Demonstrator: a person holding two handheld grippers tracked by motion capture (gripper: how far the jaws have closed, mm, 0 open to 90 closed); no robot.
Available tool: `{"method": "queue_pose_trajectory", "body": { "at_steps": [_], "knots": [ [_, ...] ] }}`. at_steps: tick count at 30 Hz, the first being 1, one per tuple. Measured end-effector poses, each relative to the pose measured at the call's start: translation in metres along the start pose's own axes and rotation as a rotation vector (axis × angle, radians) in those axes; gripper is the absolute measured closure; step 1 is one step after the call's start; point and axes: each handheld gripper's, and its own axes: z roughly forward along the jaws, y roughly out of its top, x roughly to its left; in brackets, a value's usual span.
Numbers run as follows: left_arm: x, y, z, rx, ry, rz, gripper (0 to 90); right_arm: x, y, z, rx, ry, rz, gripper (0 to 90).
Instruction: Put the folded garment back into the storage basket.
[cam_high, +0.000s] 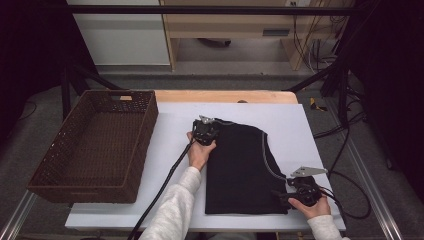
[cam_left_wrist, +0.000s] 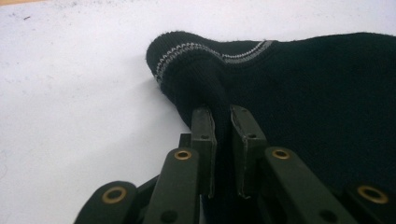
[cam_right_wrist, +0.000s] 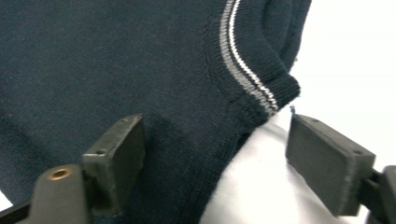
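A: Where's the garment rn?

B: Dark knit top (cam_high: 240, 167), lying folded on the white table (cam_high: 170, 112), centre-right of the high view. Wicker basket (cam_high: 95, 145) sits at the left of the frame, nothing in it that I can see.

A: Grippers?

B: Left gripper (cam_high: 204, 131) is at the top's upper-left corner, jaws clamped on a pinch of the knit. In the left gripper view the fabric (cam_left_wrist: 223, 116) is squeezed between the pads, striped rib edge (cam_left_wrist: 187, 49) bunched up just beyond. Right gripper (cam_high: 285, 196) is at the lower-right corner of the top, jaws apart. In the right gripper view its pads (cam_right_wrist: 119, 161) straddle the cloth edge near the grey stripe (cam_right_wrist: 243, 60) w/o pressing on it.

A: So how far along?

B: My read: folding or lifting is mid-way. One corner secured, the other not yet gripped. If the basket's the goal, the whole carry is left.

A: Anything you can't make out?

B: Can't tell how many layers the fold has, or whether sleeves are tucked under. The black knit hides creases. Right jaw tips blend into the fabric from above. Near edge of the table and the person's forearms are cut off at the bottom of the frame.
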Motion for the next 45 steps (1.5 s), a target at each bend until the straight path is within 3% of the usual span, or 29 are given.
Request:
{"method": "queue_pose_trajectory", "body": {
  "at_steps": [4, 9, 18, 28, 45],
  "knots": [
    [0.0, 0.0, 0.0, 0.0, 0.002, -0.001, 81.0, 0.003, 0.0, 0.001, -0.007, -0.001, -0.01, 29.1],
    [0.0, 0.0, 0.0, 0.0, 0.003, -0.006, 81.3, 0.007, 0.002, 0.001, 0.0, 0.034, -0.022, 50.4],
    [0.0, 0.001, -0.001, -0.003, -0.001, -0.02, 82.0, 0.008, 0.005, 0.001, 0.012, 0.085, 0.013, 76.1],
    [0.0, 0.004, -0.006, -0.021, -0.021, -0.029, 82.7, 0.007, 0.009, -0.004, 0.012, 0.096, 0.016, 79.3],
    [-0.006, 0.019, -0.031, -0.087, -0.063, -0.025, 83.3, 0.009, 0.017, -0.016, -0.044, 0.129, 0.002, 79.9]
  ]
}}
